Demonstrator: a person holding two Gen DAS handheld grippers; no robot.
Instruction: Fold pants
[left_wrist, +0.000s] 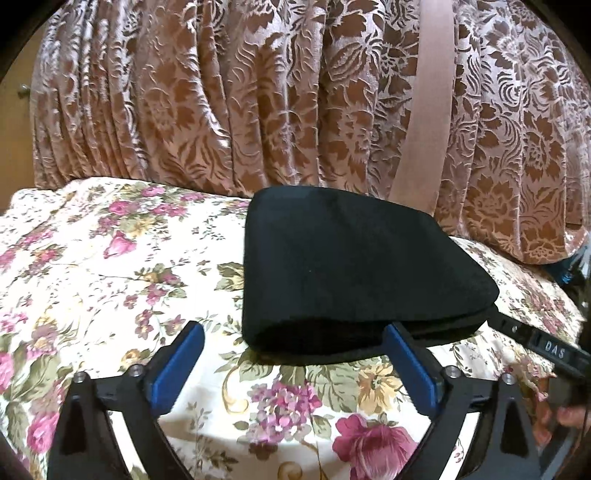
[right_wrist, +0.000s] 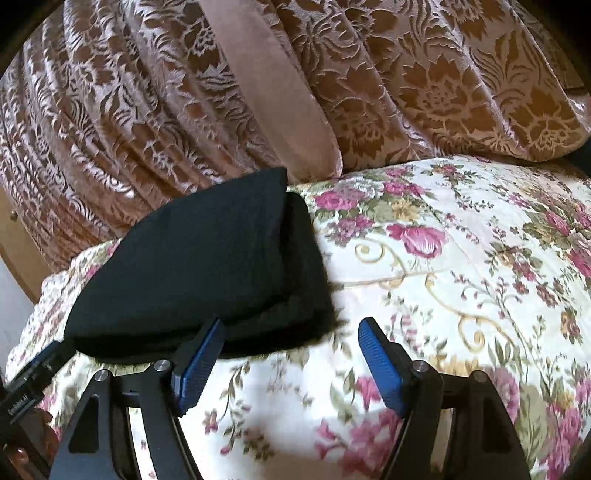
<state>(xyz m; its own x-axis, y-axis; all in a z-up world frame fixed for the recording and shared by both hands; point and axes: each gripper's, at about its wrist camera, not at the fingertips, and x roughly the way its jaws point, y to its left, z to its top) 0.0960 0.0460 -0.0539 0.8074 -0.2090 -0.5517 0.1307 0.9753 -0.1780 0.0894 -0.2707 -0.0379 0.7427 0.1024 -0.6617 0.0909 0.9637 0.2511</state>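
The black pants (left_wrist: 354, 269) lie folded into a thick compact bundle on the floral bedspread (left_wrist: 103, 258). My left gripper (left_wrist: 295, 332) is open and empty, its blue pads just short of the bundle's near edge. In the right wrist view the pants (right_wrist: 207, 266) lie to the left. My right gripper (right_wrist: 291, 332) is open and empty at the bundle's near right corner, its left fingertip (right_wrist: 210, 332) touching or just in front of the fabric edge. The right gripper's body (left_wrist: 546, 347) shows at the left view's right edge.
A brown and pink floral curtain (left_wrist: 258, 92) with a plain pink band (left_wrist: 424, 110) hangs behind the bed. Open bedspread (right_wrist: 461, 258) lies to the right of the pants. A wooden cabinet with a knob (left_wrist: 24, 88) stands far left.
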